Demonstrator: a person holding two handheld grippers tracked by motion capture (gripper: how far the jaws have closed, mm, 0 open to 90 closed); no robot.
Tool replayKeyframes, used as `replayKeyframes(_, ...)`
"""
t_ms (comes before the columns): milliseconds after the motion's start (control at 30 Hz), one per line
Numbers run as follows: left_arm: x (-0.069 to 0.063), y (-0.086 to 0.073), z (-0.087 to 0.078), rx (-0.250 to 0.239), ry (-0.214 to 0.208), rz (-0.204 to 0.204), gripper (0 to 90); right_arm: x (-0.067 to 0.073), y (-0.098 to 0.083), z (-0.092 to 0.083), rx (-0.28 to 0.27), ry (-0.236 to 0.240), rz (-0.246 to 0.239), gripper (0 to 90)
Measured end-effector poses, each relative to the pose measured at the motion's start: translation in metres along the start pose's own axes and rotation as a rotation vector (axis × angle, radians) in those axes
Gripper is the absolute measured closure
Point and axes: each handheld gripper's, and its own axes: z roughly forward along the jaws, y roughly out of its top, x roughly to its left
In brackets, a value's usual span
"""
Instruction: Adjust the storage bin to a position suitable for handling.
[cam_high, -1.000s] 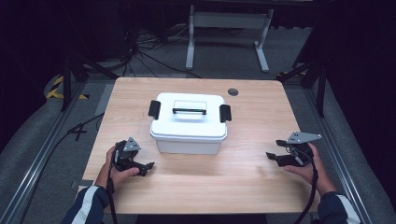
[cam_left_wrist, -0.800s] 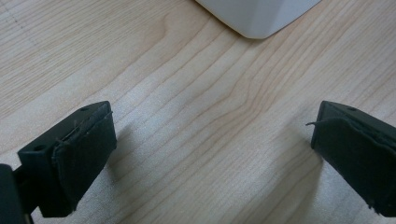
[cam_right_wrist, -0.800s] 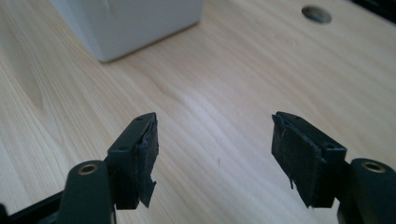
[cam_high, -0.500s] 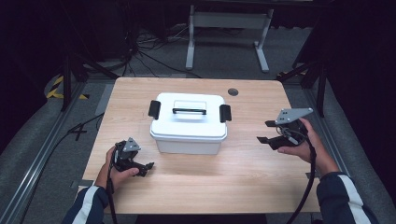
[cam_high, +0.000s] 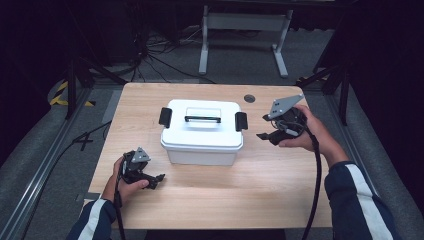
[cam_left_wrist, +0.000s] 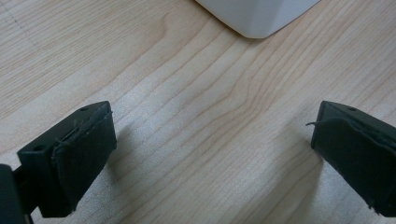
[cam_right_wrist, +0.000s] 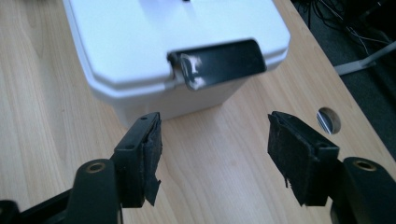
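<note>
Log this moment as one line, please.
right gripper: jaws have just been closing, nothing between, aimed at box's black latch | left gripper: open, on table | white box: lid on

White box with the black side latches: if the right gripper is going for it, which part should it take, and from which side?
Probably the black latch on the white box's right end, approached from that end. The latch stands out from the lid edge as a narrow flap, thin enough for the jaws. The right gripper is open, empty and already facing it, its jaws just having been closing. The box body looks too wide for the jaws.
</note>
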Motion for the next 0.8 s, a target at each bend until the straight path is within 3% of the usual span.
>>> replayKeyframes(400,0.000,0.000,0.000,0.000,-0.006,-0.004,0.4,-0.009,0.062,0.020,0.082,0.065,-0.109,44.5)
replayKeyframes(533,0.000,0.000,0.000,0.000,-0.006,-0.004,0.4,-0.005,0.085,0.033,0.118,0.085,-0.158,47.4)
replayKeyframes(800,0.000,-0.001,0.000,-0.009,-0.002,-0.007,0.5,0.004,0.115,0.053,0.163,0.111,-0.210,50.9)
